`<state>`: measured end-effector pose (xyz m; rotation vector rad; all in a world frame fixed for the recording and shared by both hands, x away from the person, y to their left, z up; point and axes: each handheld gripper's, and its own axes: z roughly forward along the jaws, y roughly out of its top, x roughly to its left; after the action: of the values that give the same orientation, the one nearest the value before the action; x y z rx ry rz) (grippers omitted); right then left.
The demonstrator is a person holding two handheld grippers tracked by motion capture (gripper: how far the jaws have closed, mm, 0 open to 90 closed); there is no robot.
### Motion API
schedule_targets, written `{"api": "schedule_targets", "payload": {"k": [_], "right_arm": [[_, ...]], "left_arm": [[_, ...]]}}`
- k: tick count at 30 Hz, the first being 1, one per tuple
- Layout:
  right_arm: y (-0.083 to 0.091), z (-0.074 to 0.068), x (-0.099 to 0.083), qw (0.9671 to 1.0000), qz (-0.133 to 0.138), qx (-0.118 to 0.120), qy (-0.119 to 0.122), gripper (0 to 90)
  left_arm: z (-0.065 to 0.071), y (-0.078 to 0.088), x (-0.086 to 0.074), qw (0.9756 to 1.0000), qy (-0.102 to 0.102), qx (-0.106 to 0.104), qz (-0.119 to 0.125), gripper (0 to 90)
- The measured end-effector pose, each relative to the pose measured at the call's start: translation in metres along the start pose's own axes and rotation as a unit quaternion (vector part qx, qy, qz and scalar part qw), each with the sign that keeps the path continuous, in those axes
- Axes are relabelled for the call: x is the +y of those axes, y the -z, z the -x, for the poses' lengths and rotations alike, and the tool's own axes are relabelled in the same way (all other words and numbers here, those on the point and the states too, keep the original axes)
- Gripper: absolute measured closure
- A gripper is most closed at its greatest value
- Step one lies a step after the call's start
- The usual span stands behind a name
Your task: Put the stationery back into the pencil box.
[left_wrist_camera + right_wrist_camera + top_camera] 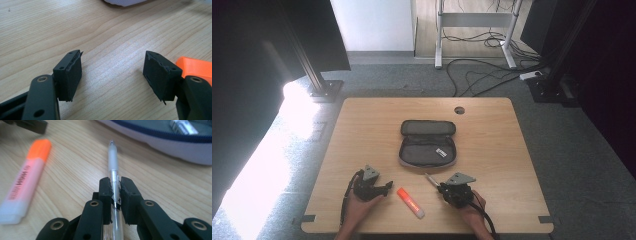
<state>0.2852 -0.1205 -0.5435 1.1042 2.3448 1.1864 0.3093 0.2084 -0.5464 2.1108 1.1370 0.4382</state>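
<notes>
Right gripper (115, 188): its two black jaws are pressed on a clear pen (113, 165) — one jaw on each side of the barrel, low over the wood.
Pen: it lies flat on the table and sticks out in front of the jaws, its frosted cap end pointing toward the pencil case. In the high view the pen (431, 179) lies just below the case and beside the right gripper (443, 188).
Right hand (469, 206): it holds the right gripper from behind, near the front edge of the table.
Left gripper (112, 75): its jaws stand wide apart with bare wood between them — they grip nothing. In the high view the left gripper (387, 188) sits low at the front left of the table.
Left hand (361, 204): it wraps around the left gripper from below.
Highlighter (410, 202): orange cap, pale body, lying flat between the two grippers. Its orange end (195, 67) shows just beside one left jaw, and in the right gripper view it (26, 180) lies well to the side of the pen.
Pencil case (428, 142): grey, zipped open, lying flat in the middle of the table (502, 150). A small white thing (441, 153) rests inside it.
Floor: cables (482, 70) lie on the grey carpet behind the table.
</notes>
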Motion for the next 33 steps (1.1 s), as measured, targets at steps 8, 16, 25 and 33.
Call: {"api": "schedule_targets", "payload": {"k": [8, 16, 25, 33], "right_arm": [[0.018, 0.0, 0.009, 0.9994, 0.033, 0.006, 0.003, 79.1], [0.031, 0.002, 0.015, 0.9984, 0.056, 0.007, 0.001, 79.1], [0.036, 0.006, 0.017, 0.9978, 0.065, 0.005, -0.005, 79.1], [0.039, 0.009, 0.02, 0.9974, 0.072, 0.004, -0.006, 79.0]], "left_arm": [[0.0, 0.0, 0.0, 1.0, 0.0, 0.0, 0.0, 31.7], [0.0, 0.0, 0.0, 1.0, 0.0, 0.0, 0.0, 31.6], [0.0, 0.0, 0.0, 1.0, 0.0, 0.0, 0.0, 31.6], [0.001, 0.0, 0.0, 1.0, -0.005, 0.004, -0.002, 31.7]]}}
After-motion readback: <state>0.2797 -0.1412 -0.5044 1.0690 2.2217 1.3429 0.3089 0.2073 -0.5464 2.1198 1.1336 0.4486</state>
